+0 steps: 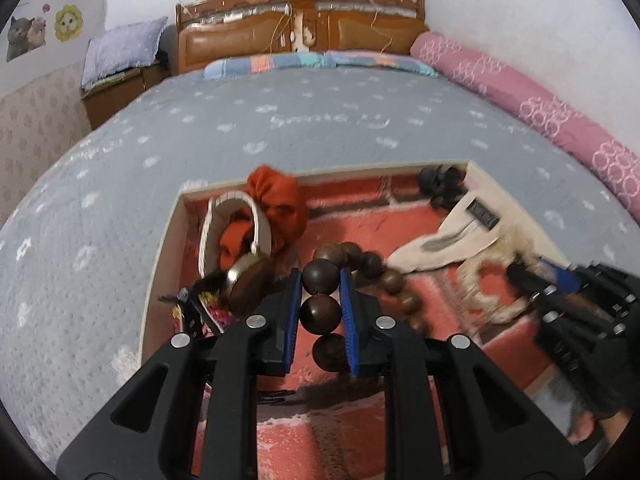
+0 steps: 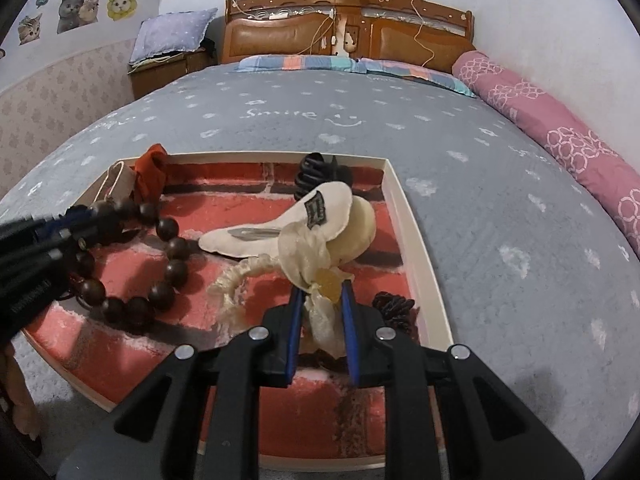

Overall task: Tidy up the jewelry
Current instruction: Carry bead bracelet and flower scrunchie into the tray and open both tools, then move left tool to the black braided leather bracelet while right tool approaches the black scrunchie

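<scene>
The left claw (image 1: 320,280) was pinched on the beads (image 1: 320,308), a loop of dark wooden balls; three of them sat in a line between its blue pads, the rest trailing off to its right across the tray (image 1: 160,264). Gripping the string at a few beads likely let the whole loop be dragged or lifted as one piece. Ahead and left of this claw lay an orange scrunchie (image 1: 280,200) with a white band (image 1: 224,216) looped around part of it, pushed into the tray's far corner, probably to keep like with like.

The right claw (image 2: 320,294) was pressed together on a cream scrunchie (image 2: 312,256), its pads squeezing the gauzy fabric near a small yellow bead; the ruffled loop hung out to its left onto the brick-patterned liner. Just ahead of it rested a cream hair clip (image 2: 280,228) bearing a dark sewn label (image 2: 316,210), the lettering too small to read. Beyond that sat a black claw clip (image 2: 316,172) against the far wall, and close to the claw's right a dark braided piece (image 2: 392,306).

Both loads were over the tray, so the sorting seemed midway. Readable writing: "Smile" on the bedspread (image 2: 480,200), and "LOVELY CATS CLUB" above the cat stickers (image 2: 76,10).
</scene>
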